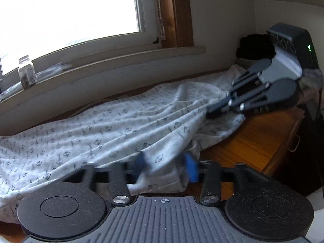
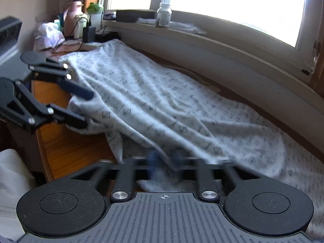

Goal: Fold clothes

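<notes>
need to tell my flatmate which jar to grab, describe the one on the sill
Start at the big window and look down to its sill, above the patterned cloth. The jar stands upright there beside some flat clear wrappers; it is the only lidded glass container on that stretch.

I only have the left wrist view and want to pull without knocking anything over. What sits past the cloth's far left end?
Observer: Past that end of the patterned cloth stand a pink flask and a black charger with cables.
Operator: Is the cloth lying over them?
Observer: No. It seems to stop beside the charger, not over it.
Operator: How does my left hand-held gripper look from outside?
Observer: The left hand-held gripper has a bunched fold of cloth between its fingers, above a bare part of the wooden table.
</notes>
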Tool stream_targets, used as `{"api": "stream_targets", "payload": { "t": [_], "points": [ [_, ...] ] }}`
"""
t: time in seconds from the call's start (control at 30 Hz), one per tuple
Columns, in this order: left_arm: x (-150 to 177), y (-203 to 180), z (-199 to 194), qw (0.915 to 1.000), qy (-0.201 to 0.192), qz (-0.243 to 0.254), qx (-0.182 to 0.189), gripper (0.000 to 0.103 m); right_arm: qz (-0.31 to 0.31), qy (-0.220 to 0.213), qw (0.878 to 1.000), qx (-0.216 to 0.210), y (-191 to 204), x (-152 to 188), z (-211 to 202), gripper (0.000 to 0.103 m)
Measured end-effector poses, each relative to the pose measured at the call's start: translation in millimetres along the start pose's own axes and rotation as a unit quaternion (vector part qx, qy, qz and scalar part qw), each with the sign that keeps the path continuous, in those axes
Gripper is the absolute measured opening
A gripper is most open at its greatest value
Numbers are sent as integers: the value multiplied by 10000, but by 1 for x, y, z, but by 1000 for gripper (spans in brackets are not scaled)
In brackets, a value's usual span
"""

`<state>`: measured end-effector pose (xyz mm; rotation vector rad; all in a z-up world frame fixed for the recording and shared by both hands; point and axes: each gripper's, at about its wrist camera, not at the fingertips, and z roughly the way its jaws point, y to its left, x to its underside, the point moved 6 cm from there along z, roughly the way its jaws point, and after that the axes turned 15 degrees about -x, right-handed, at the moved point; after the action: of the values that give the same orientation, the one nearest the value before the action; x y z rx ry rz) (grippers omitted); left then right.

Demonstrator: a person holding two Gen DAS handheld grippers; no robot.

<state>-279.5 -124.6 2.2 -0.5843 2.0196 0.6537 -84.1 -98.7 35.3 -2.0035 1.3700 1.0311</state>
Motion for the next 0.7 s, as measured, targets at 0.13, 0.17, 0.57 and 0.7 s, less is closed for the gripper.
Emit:
{"api": "stream_targets", "payload": {
  "t": [0.13, 0.17, 0.57, 0.7],
  "points": [
    [-9, 12, -13, 9995, -243, -202, 5, 3, 25, -374, 9993, -76, -3, -22, -24, 3],
    [-11, 14, -18, 9993, -303, -221, 7, 3, 27, -409, 9990, -149, -2, -26, -29, 3],
    [-19, 23, -9, 9988, -289, -375, -91, 3, 109, -212, 9996, -142, 11, -2, -20, 12],
    [-25, 30, 1, 9983, -299, -464, -185, 3, 143, -364, 9990, -211, 21, 2, -27, 14]
  ]
}}
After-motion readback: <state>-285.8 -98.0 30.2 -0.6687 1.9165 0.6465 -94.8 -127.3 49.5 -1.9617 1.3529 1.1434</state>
